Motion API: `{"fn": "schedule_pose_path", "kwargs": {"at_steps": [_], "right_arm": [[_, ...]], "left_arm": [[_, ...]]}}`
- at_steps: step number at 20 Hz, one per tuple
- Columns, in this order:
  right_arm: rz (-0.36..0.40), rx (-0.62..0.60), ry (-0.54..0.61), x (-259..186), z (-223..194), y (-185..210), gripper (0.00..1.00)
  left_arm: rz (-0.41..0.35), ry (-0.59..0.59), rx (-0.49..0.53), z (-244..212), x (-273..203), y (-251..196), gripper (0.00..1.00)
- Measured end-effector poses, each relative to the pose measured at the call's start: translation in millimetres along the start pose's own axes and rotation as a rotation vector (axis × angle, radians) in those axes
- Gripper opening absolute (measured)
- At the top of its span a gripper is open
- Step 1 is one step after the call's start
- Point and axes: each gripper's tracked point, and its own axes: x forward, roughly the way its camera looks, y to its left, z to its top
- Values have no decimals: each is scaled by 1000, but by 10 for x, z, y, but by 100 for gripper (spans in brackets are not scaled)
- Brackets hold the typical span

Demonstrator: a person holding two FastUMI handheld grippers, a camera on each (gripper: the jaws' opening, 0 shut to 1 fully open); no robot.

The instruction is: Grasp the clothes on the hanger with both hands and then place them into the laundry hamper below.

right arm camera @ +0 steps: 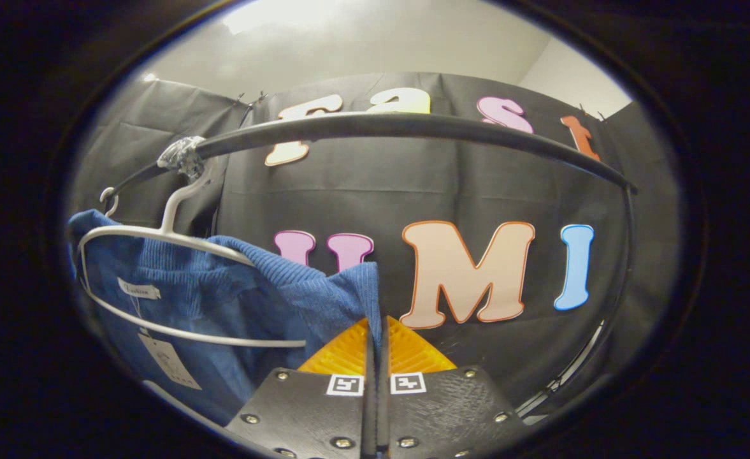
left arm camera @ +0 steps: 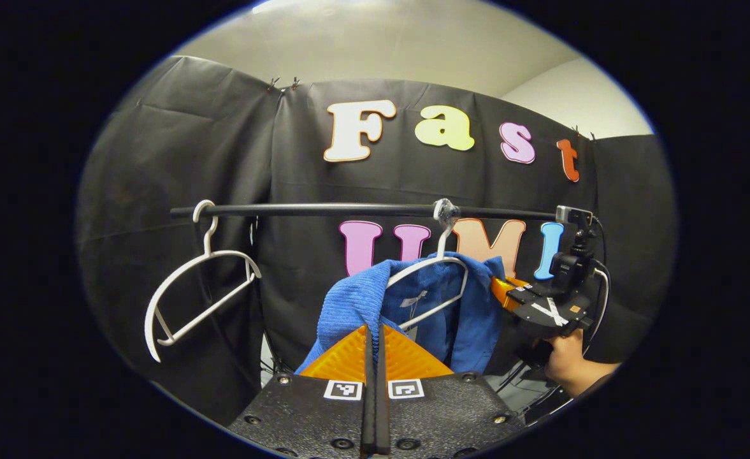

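Across the top of my left gripper view runs a long black rail (left arm camera: 362, 209), in front of the black cloth wall (left arm camera: 177, 159). My right gripper view has the same rail (right arm camera: 413, 127) curving high over everything.

Next biggest is the blue sweater (left arm camera: 355, 306). It hangs on a white hanger (left arm camera: 435, 280) whose hook is wrapped in shiny tape where it meets the rail. My right gripper view shows the sweater (right arm camera: 222, 299) on its hanger (right arm camera: 158, 239) at the left, with a small white label inside the neck and a paper tag hanging lower down.

Off to the left on the rail hangs another white hanger (left arm camera: 190, 293) with nothing on it. It is tilted and well apart from the sweater.

My left gripper (left arm camera: 375, 347) is at the sweater's near shoulder. Its fingers are pressed close together, with just a thin gap. I cannot tell if any cloth is between them.

My right gripper (right arm camera: 378, 338) is at the other edge of the sweater. Its fingers are squeezed on a fold of the blue cloth, which runs down into the gap between them. My left gripper view shows that gripper (left arm camera: 505, 292) too, touching the sweater's right side, with my hand (left arm camera: 566, 363) holding its handle below.
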Motion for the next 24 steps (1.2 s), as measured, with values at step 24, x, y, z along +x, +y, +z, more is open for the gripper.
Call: {"fn": "schedule_pose_path", "kwargs": {"at_steps": [24], "right_arm": [[-110, -56, 46, 416, -154, -119, 1]], "left_arm": [[-70, 45, 59, -87, 195, 580, 0]]}}
